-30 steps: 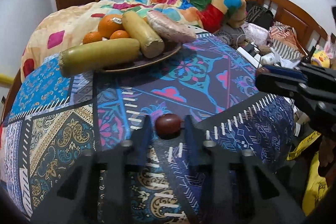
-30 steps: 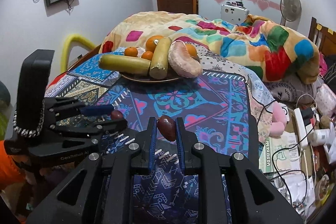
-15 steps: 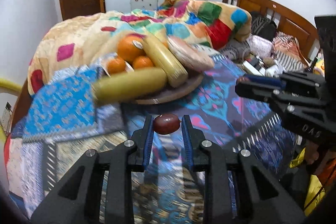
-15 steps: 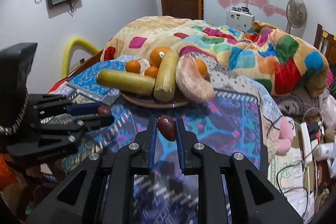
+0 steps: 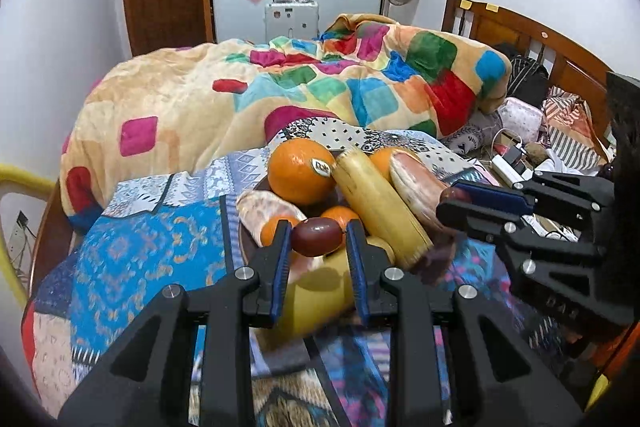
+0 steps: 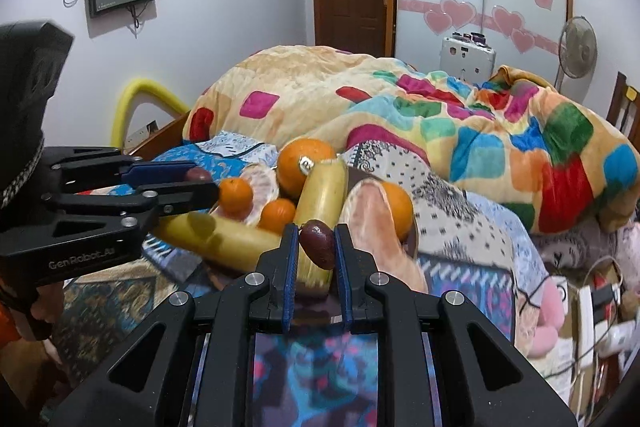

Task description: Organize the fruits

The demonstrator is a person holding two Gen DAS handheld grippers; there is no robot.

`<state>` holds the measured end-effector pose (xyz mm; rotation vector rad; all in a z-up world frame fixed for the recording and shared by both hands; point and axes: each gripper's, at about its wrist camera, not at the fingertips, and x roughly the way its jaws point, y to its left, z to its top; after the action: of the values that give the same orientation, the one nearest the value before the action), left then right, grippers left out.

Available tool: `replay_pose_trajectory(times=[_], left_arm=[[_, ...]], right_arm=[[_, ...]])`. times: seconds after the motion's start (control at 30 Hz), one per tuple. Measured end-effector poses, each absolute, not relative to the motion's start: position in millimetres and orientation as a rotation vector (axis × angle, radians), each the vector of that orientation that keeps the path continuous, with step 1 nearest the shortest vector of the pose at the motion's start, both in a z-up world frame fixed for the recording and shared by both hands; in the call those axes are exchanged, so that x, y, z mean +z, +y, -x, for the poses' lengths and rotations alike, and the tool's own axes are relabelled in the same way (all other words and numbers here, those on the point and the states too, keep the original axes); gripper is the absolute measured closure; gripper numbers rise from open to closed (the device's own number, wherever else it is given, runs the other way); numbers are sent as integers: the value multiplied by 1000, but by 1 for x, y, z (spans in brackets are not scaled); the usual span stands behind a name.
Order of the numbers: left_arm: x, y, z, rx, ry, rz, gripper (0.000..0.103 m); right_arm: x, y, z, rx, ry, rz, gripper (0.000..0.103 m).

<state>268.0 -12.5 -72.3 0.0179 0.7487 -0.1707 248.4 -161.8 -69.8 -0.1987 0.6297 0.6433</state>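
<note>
Fingers (image 5: 282,259) of left gripper (image 5: 316,251) clamp dark plum (image 5: 317,236) sideways; right gripper (image 6: 316,251) clamps second plum (image 6: 318,244) upright. Fruit plate (image 5: 245,239) just ahead, below both; left nearer.

My surface (image 5: 132,247) is draped in a bright patchwork cloth of blue, red and purple panels. A dark round plate (image 6: 412,233) sits directly on it, heaped with fruit. Past its far edge the bed (image 5: 532,39) carries a rumpled quilt (image 6: 460,115) of coloured squares.
</note>
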Motion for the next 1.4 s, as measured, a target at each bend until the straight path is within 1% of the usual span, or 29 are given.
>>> replay_pose_trajectory(times=[0.33, 0.47, 0.57, 0.63, 0.67, 0.7, 0.87, 1.1, 1.4], left_arm=[[-82, -4, -307, -164, 779, -37, 76], [-88, -3, -312, -168, 795, -38, 73], [-92, -6, -313, -170, 800, -42, 70], [-92, -5, -313, -174, 800, -34, 64], [-92, -4, -313, -174, 799, -30, 63], [-91, -3, -313, -174, 795, -23, 61], [-85, 0, -307, -166, 769, -11, 61], [-54, 5, -274, -156, 669, 21, 61], [17, -9, -170, -125, 454, 30, 61]], right_arm=[[-74, -141, -281, 642, 636, 251, 87], [-77, -140, -284, 644, 643, 253, 87], [-77, -140, -283, 650, 645, 256, 83], [-77, -140, -282, 652, 647, 261, 74], [-78, -140, -281, 654, 647, 262, 73], [-78, -140, -280, 654, 645, 263, 73], [-76, -144, -279, 656, 642, 241, 73], [-52, -160, -256, 640, 592, 202, 73], [11, -189, -177, 601, 447, 147, 73]])
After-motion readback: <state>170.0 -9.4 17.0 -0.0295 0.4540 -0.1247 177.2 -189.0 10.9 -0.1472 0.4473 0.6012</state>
